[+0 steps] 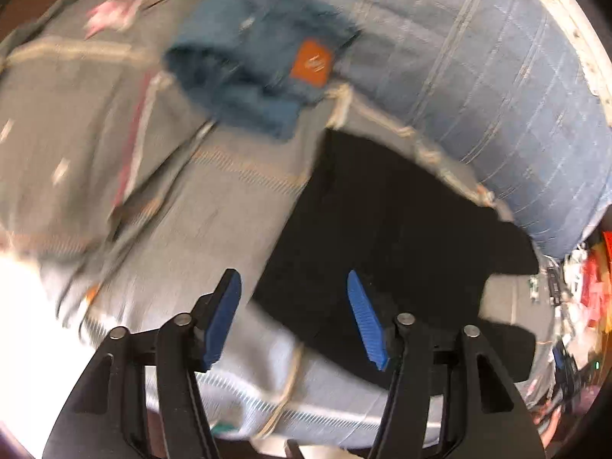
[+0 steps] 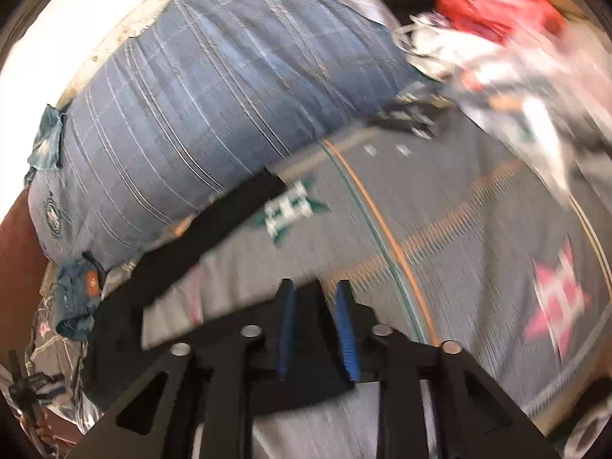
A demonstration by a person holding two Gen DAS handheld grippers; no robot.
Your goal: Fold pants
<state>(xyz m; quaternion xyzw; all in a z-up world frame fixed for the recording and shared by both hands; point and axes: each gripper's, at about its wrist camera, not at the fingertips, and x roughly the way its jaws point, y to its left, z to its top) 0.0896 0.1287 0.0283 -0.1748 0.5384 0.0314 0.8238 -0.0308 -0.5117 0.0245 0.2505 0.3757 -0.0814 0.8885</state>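
Left wrist view: black pants on the bed, my left jaws spread above them.

Through this camera I see the left gripper (image 1: 294, 319) with its jaws spread wide and nothing between them, hanging over the black pants (image 1: 386, 229), which lie on a grey patterned bedspread (image 1: 214, 206). Beyond the pants sits a folded pair of blue jeans (image 1: 252, 65) with an orange patch, touching a blue checked pillow (image 1: 478, 76). On the right wrist camera, my right gripper (image 2: 315, 325) has its jaws drawn close, pinching a black edge of the pants (image 2: 214, 225); the dark cloth runs from the blue pads away to the left, along the foot of the pillow (image 2: 214, 114). Both pictures are motion-blurred, so I cannot tell how the fabric is layered. A red and white heap (image 2: 497, 30) lies at the upper right.
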